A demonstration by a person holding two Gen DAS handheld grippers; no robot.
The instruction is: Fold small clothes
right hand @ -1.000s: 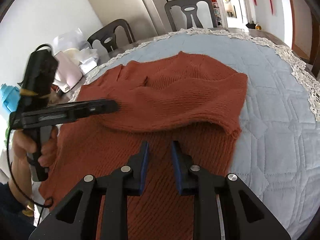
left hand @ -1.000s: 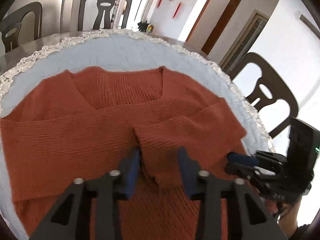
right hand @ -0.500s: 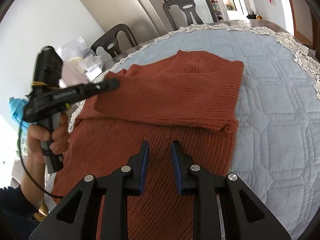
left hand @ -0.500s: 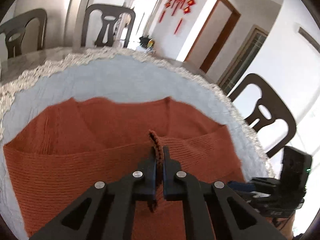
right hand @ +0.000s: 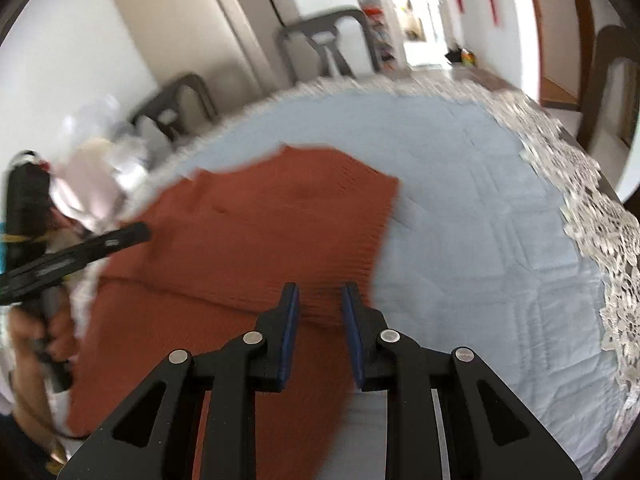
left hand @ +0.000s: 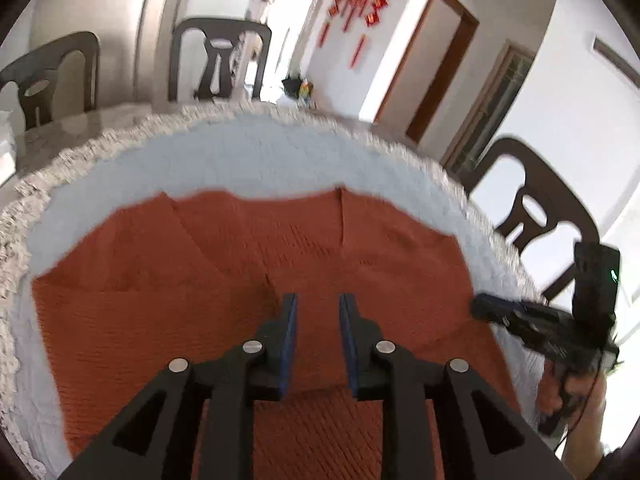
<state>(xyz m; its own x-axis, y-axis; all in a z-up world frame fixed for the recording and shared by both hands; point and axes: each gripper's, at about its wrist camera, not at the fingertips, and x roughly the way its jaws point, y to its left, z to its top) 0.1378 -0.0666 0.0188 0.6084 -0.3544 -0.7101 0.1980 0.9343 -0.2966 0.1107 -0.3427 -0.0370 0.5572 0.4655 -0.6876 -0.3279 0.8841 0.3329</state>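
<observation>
A rust-orange knit sweater [left hand: 248, 280] lies flat on the pale blue quilted cloth [left hand: 240, 160], both sleeves folded across its front. It also shows in the right wrist view [right hand: 260, 248]. My left gripper [left hand: 318, 304] is open and empty above the folded sleeves. My right gripper [right hand: 320, 296] is open and empty above the sweater's right side edge. The right gripper also shows at the right of the left wrist view [left hand: 480, 308], and the left gripper at the left of the right wrist view [right hand: 140, 234].
The cloth has a white lace border [right hand: 592, 216] around the table. Dark chairs [left hand: 532, 208] stand around it, one behind [left hand: 220, 64]. White bags and clutter [right hand: 96, 176] sit at the table's far left.
My left gripper, shut on the sleeve cuff half a second ago, has let it go and opened; the sleeve lies flat. The right gripper has moved toward the sweater's right edge.
</observation>
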